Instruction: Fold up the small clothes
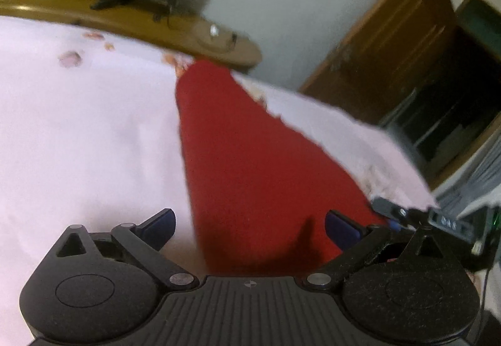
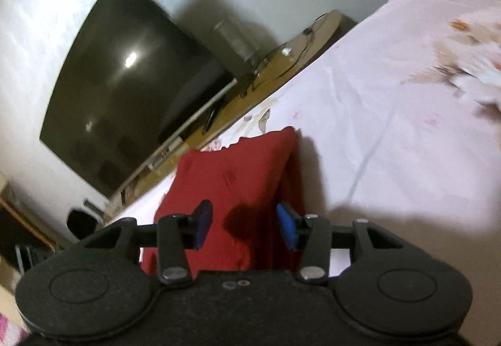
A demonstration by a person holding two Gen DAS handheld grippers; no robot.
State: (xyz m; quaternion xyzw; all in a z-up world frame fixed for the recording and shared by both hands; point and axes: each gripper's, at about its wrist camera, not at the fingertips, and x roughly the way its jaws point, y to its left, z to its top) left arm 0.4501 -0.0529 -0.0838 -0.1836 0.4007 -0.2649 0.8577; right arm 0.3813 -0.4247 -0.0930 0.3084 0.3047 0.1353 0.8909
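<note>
A red garment (image 1: pixel 250 158) lies as a long, narrow shape on the pale pink bedsheet (image 1: pixel 87 126). My left gripper (image 1: pixel 250 228) hovers over its near end, open wide, with the cloth below the gap and neither blue pad touching it. In the right wrist view the red garment (image 2: pixel 231 176) shows a raised fold along its right side. My right gripper (image 2: pixel 244 227) is open over it, the cloth lying between the blue fingertips (image 2: pixel 287 225) without being pinched. The right gripper (image 1: pixel 407 216) also shows at the garment's right edge in the left wrist view.
A wooden shelf (image 1: pixel 131 20) runs along the bed's far edge, with a dark TV screen (image 2: pixel 125 89) above it. A brown wooden door (image 1: pixel 391 42) stands at the right. The sheet has a flower print (image 2: pixel 469 70) near its far side.
</note>
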